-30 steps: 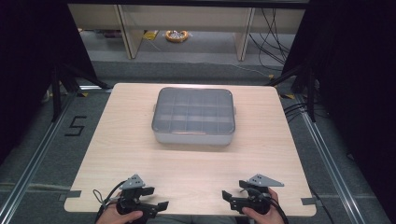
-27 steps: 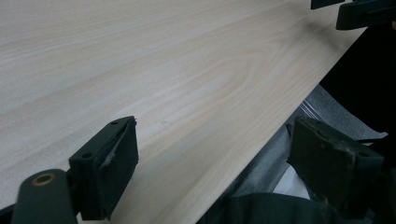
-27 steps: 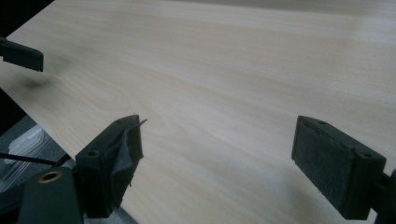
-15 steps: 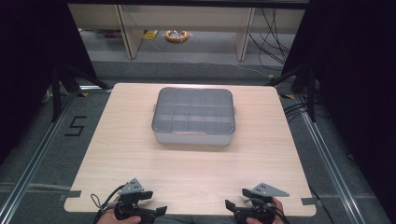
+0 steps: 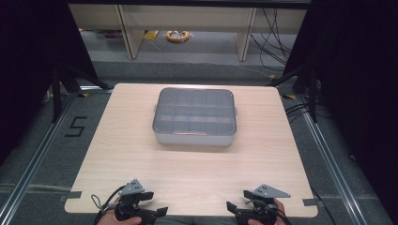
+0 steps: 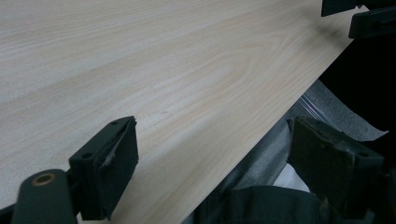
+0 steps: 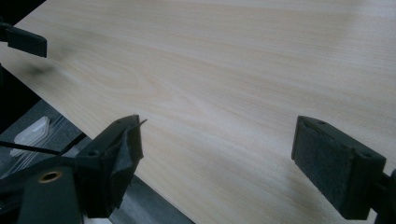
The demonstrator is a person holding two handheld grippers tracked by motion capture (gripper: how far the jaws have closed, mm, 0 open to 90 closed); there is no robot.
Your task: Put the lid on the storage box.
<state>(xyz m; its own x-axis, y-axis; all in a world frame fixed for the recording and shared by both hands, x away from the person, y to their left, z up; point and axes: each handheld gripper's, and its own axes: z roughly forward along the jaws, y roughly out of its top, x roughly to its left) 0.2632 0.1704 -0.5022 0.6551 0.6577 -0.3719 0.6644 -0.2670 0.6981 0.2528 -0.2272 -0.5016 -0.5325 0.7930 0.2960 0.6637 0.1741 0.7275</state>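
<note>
Nearest to me, my left claw (image 5: 149,213) sits at the near edge of the bench (image 5: 197,164), held in my left hand (image 5: 123,220). Its jaws stand wide apart with nothing between them; in the left gripper view I see bare wood grain and the bench edge running between the two black pads (image 6: 119,165). My right claw (image 5: 237,211) is at the same near edge, off to the other side, held in my right hand (image 5: 263,221). It too is spread wide and empty, and the right gripper view looks across plain bench top between its pads (image 7: 123,154).

Farther out, well apart from both claws, the grey compartment box (image 5: 195,117) rests flat near the middle of the bench, toward the far side. Its translucent lid (image 5: 195,110) lies on top, and the grid of compartments shows faintly through it. I cannot tell whether anything is inside the compartments.

As I judge it, the work has hardly begun: the box is untouched, the lid is on, and I hold nothing. Everything is left to do, starting with reaching both claws forward across the bench to the box.

Beyond the bench, a coil of yellow cable (image 5: 177,35) lies on the floor.
</note>
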